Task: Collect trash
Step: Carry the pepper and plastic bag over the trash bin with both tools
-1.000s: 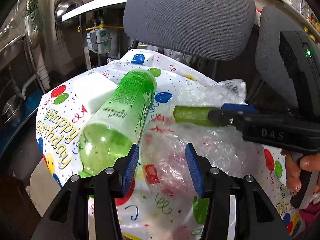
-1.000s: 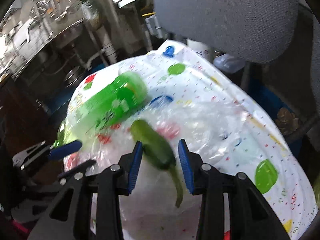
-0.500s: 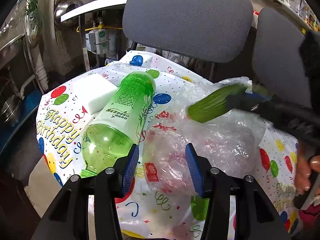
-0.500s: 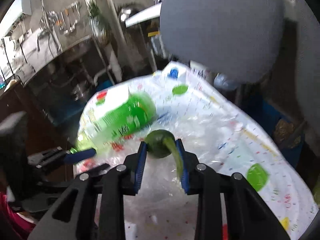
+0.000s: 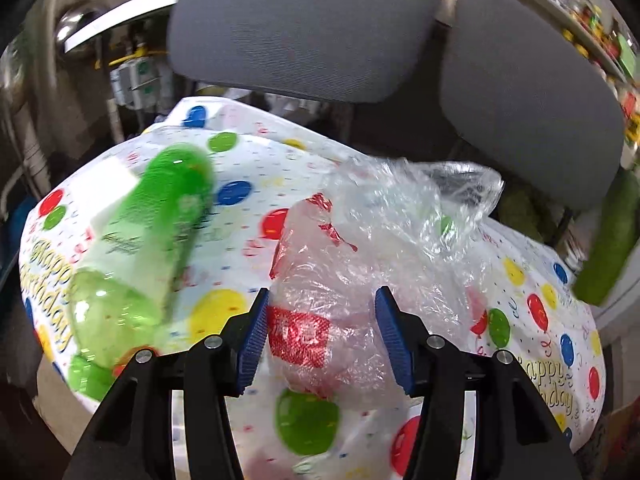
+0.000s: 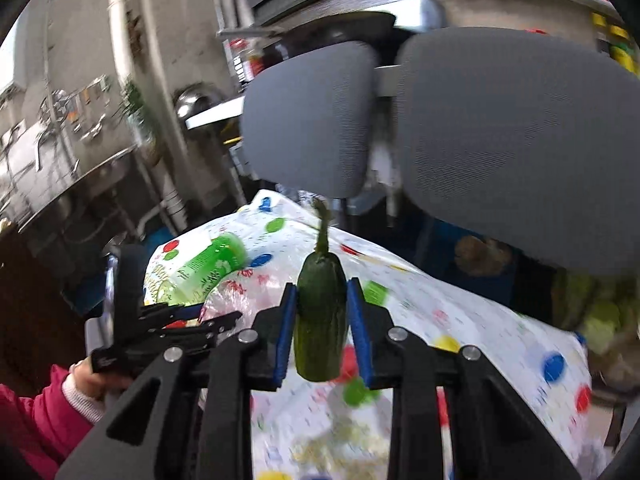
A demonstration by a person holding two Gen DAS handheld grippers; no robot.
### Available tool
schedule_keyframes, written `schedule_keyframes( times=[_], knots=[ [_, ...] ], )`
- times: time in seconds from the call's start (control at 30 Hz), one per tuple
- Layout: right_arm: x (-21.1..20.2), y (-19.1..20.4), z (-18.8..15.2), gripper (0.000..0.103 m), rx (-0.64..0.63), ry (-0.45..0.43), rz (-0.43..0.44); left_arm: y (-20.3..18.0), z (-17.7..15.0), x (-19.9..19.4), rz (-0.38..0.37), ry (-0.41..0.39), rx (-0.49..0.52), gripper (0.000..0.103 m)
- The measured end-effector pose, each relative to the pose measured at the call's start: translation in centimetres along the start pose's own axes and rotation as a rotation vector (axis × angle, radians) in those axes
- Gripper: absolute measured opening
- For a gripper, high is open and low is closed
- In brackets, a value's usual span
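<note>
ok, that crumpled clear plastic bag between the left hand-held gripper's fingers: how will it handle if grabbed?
The plastic bag looks thin and crumpled, so it will probably collapse and hang floppy. It seems nearly empty, so likely very light. The left hand-held gripper stands open around it; the slick film may slip unless several folds get pinched.

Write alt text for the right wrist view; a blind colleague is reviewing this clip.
The right gripper, jaws just closing, clamps a green cucumber, stem up, above a balloon-print tablecloth. At left, the left gripper reaches a clear plastic bag near a green bottle; grey chair backs stand behind.
</note>
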State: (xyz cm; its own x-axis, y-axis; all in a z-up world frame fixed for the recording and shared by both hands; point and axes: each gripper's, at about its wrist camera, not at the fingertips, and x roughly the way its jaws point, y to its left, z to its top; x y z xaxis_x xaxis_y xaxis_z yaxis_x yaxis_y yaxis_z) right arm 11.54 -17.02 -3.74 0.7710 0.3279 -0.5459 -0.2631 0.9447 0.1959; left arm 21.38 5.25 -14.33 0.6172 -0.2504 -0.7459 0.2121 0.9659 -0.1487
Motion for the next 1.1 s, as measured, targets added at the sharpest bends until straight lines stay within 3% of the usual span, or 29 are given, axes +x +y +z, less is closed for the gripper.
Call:
schedule_keyframes(
  times=[0.07,0.1,0.17,0.23,0.37,0.57,0.7,0.8,0.83,0.87,1.03,1.1],
  knots=[
    [-1.4,-0.7,-1.1,0.026,0.023,-0.002,-0.029,-0.8,-0.2,0.2,-0.006,0.002,0.011,0.049],
    [-2.0,-1.0,-1.7,0.026,0.029,0.0,-0.048,-1.3,-0.4,0.1,-0.015,0.003,0.022,0.043],
    [-2.8,-1.7,-2.9,0.025,0.052,0.015,-0.082,-2.6,-0.8,-0.7,-0.001,-0.028,0.067,0.02],
    [-3.6,-2.6,-4.1,0.025,0.092,0.026,-0.106,-3.2,-0.9,-2.1,-0.014,-0.055,0.071,0.015],
    [-5.7,-4.1,-6.1,0.024,0.158,0.017,-0.136,-5.1,-0.5,-7.1,-0.063,-0.176,0.084,0.012],
    [-11.7,-6.2,-8.9,0.024,0.23,-0.055,-0.21,-11.1,-0.7,-11.9,-0.189,-0.237,0.167,0.012],
    [-16.4,-8.1,-11.4,0.024,0.283,-0.087,-0.297,-18.1,-2.9,-12.4,-0.297,-0.2,0.278,0.012],
    [-20.2,-9.9,-13.9,0.023,0.332,-0.111,-0.381,-23.2,-4.5,-11.3,-0.38,-0.13,0.345,0.012],
    [-21.2,-10.6,-14.6,0.016,0.351,-0.116,-0.404,-24.9,-5.0,-10.8,-0.407,-0.105,0.363,0.012],
    [-22.4,-11.4,-15.4,0.002,0.374,-0.123,-0.425,-27.1,-5.6,-10.1,-0.443,-0.069,0.389,0.012],
    [-24.6,-16.9,-17.6,0.002,0.406,-0.089,-0.595,-36.7,-7.5,-6.4,-0.524,0.056,0.476,0.012],
    [-24.5,-19.6,-18.4,0.002,0.458,-0.071,-0.598,-41.1,-8.4,-4.1,-0.522,0.098,0.537,0.012]
  ],
)
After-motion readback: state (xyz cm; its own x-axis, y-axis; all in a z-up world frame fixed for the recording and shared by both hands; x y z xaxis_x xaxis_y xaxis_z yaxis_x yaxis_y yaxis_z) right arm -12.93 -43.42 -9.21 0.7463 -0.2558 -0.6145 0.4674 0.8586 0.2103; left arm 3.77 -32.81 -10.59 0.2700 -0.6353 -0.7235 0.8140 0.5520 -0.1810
